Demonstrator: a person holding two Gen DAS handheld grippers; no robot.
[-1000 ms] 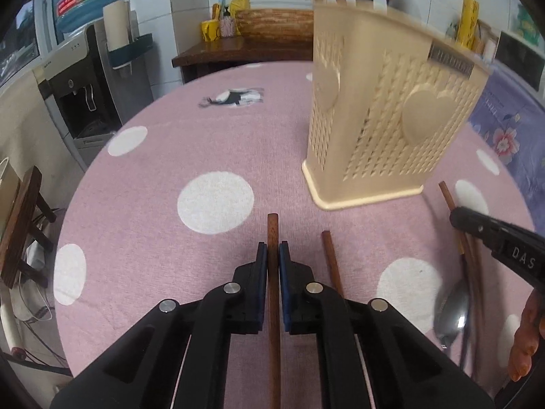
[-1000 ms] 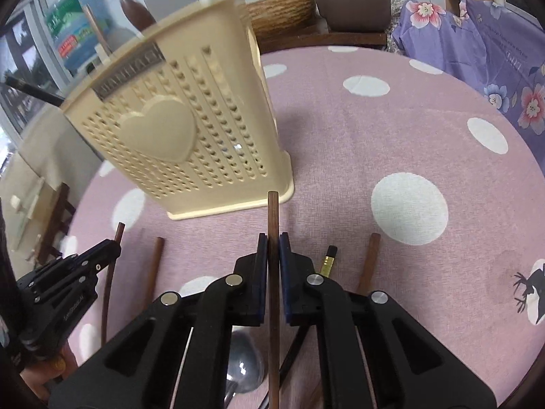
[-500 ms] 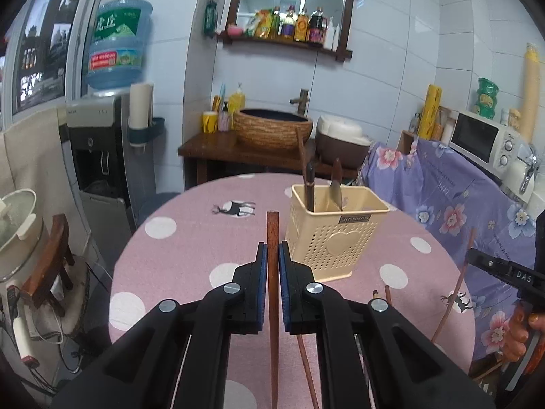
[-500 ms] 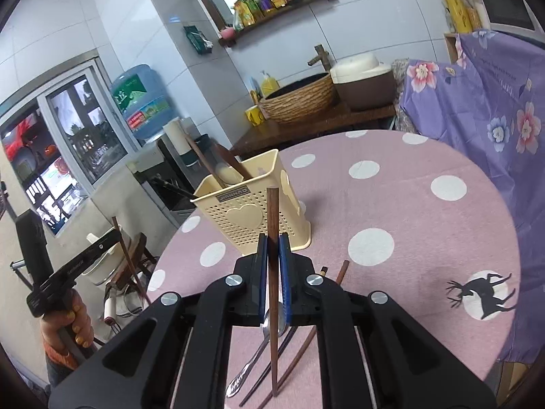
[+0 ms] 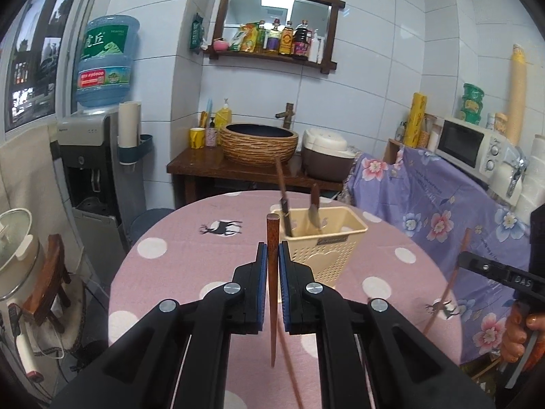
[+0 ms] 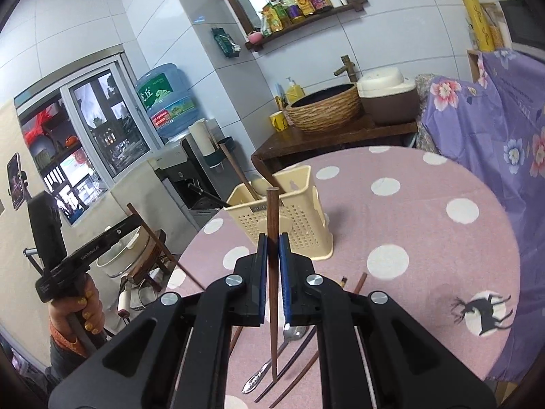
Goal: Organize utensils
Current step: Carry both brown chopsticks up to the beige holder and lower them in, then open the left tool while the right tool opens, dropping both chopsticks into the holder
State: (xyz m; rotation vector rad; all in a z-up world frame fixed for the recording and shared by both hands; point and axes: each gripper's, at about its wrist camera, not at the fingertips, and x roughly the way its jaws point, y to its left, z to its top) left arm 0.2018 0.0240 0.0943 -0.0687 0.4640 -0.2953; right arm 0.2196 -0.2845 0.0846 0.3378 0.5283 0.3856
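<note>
My left gripper point(image 5: 272, 266) is shut on a brown wooden chopstick point(image 5: 272, 235), held high above the pink dotted table point(image 5: 177, 272). My right gripper point(image 6: 272, 255) is shut on another brown chopstick point(image 6: 272, 211), also held high. The cream utensil basket point(image 5: 323, 242) stands ahead of both grippers and holds several utensils; it also shows in the right wrist view point(image 6: 293, 218). A metal spoon point(image 6: 282, 351) and a few loose chopsticks point(image 6: 296, 371) lie on the table under the right gripper. The right gripper shows at the right edge of the left wrist view point(image 5: 490, 272).
A wooden side table with a woven basin point(image 5: 259, 143) and a rice cooker point(image 5: 327, 156) stands behind the round table. A water dispenser point(image 5: 92, 170) is at the left. A purple flowered cover point(image 5: 442, 204) with a microwave point(image 5: 473, 146) is at the right.
Both grippers have risen far above the table, each carrying its chopstick up from the cloth; in the last half second they moved a little nearer the basket.
</note>
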